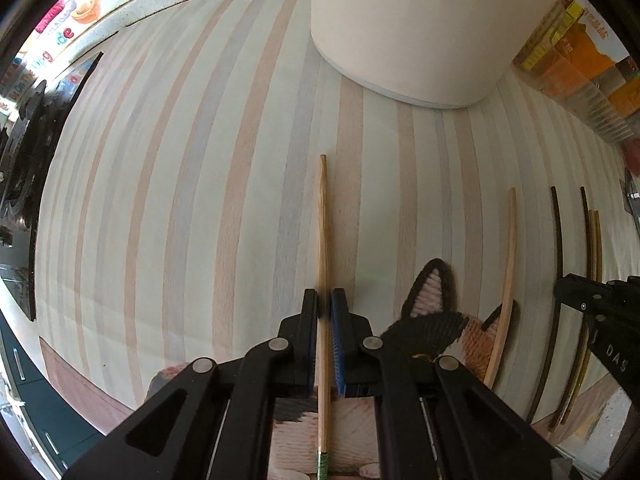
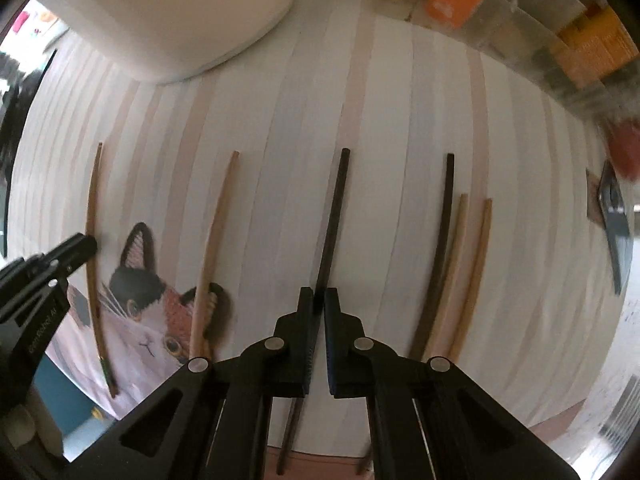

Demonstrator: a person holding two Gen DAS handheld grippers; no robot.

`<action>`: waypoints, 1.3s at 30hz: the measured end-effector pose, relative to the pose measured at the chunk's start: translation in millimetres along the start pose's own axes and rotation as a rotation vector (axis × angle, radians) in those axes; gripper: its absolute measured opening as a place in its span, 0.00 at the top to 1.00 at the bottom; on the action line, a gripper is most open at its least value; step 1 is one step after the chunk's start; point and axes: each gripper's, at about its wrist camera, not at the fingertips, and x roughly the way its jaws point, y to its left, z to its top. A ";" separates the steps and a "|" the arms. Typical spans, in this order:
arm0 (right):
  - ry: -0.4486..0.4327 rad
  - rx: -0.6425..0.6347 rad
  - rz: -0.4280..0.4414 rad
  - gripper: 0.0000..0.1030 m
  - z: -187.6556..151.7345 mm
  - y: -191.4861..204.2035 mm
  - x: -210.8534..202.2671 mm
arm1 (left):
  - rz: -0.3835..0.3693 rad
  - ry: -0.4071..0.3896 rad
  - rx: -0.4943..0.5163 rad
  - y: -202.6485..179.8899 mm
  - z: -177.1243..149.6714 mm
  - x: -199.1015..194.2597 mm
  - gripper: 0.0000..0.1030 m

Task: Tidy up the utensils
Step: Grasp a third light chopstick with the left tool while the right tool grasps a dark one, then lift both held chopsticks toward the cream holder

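My left gripper [image 1: 324, 300] is shut on a light wooden chopstick [image 1: 322, 240] that points away over the striped mat [image 1: 200, 200]; it also shows in the right wrist view [image 2: 93, 216]. My right gripper [image 2: 319, 300] is shut on a black chopstick [image 2: 334, 216]. A second light chopstick [image 2: 218, 216] lies between them, its near end over the cat picture [image 2: 140, 300]. A second black chopstick [image 2: 444, 232] and two light ones [image 2: 468, 272] lie to the right.
A large white round container [image 1: 420, 20] stands at the far edge of the mat. Clear boxes with orange packets [image 2: 560, 40] line the far right. A dark metal tool [image 2: 614, 224] lies at the right edge.
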 end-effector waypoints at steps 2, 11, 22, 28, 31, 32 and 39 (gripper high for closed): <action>-0.001 -0.028 -0.016 0.94 2.3 6.3 -0.6 | 0.001 0.002 0.002 -2.9 -3.0 3.1 0.96; 0.056 0.094 0.033 0.85 -3.6 4.9 -3.5 | -0.002 0.008 -0.007 1.1 1.3 4.3 0.95; 0.032 0.047 -0.027 0.94 -1.3 12.0 -7.8 | 0.007 0.008 0.003 0.5 1.8 5.0 0.95; 0.037 0.059 -0.027 0.93 3.2 12.3 -4.4 | 0.009 0.016 0.002 -0.1 5.1 5.1 0.95; 0.031 0.070 -0.024 0.93 8.2 3.3 -3.1 | 0.030 0.012 0.027 -7.2 8.7 6.4 0.96; 0.027 0.078 -0.023 0.92 8.0 2.7 -3.7 | 0.040 0.004 0.037 -10.1 9.8 6.6 0.96; -0.034 0.146 0.021 0.94 -4.6 -13.6 -1.9 | 0.036 -0.031 0.059 -21.1 6.1 3.8 0.96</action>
